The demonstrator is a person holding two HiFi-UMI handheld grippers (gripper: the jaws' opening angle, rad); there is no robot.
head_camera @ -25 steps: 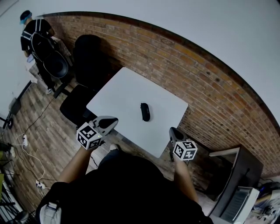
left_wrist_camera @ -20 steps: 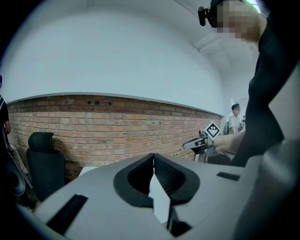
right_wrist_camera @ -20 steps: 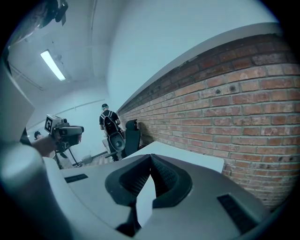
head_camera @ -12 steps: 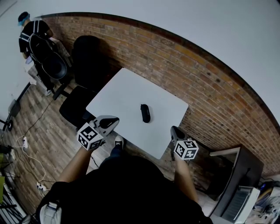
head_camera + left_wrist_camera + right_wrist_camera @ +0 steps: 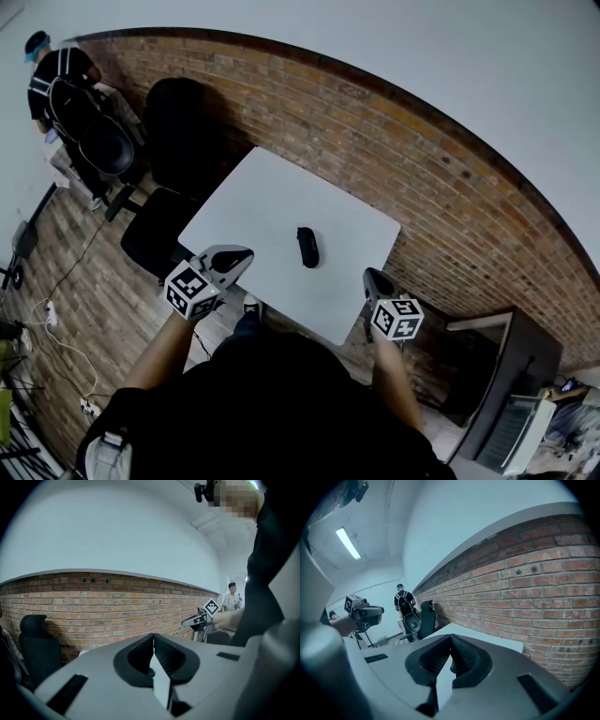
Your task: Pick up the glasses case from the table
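**Both hand-held grippers clenched and empty, glasses case alone on the desk**

From the head view we look steeply down on a white desk (image 5: 267,192) that stands against a brick wall (image 5: 403,150). The glasses case (image 5: 307,247), dark and oblong, lies on the desktop near its middle, a little toward the near edge, with bare white surface all around it. Nothing touches it.

The left hand-held gripper (image 5: 244,254) sits at the desk's near left edge, its marker cube (image 5: 192,289) toward us. It is well apart from the case. In the left gripper view its jaws (image 5: 153,639) are pressed together at the tips, with nothing between them.

The right hand-held gripper (image 5: 370,277) hangs just off the desk's near right corner, also apart from the case. The right gripper view shows its jaws (image 5: 450,639) clenched in the same way and holding nothing. Beyond them we see the desk (image 5: 480,633) running along the bricks.

Each gripper view catches the other gripper off to the side. The right one (image 5: 199,619) shows in the left gripper view and the left one (image 5: 365,612) in the right gripper view.

A tall black office chair (image 5: 183,122) stands at the desk's far left corner by the wall. Farther left, on the wooden floor (image 5: 75,262), a person (image 5: 56,70) in dark clothes stands facing away from us.
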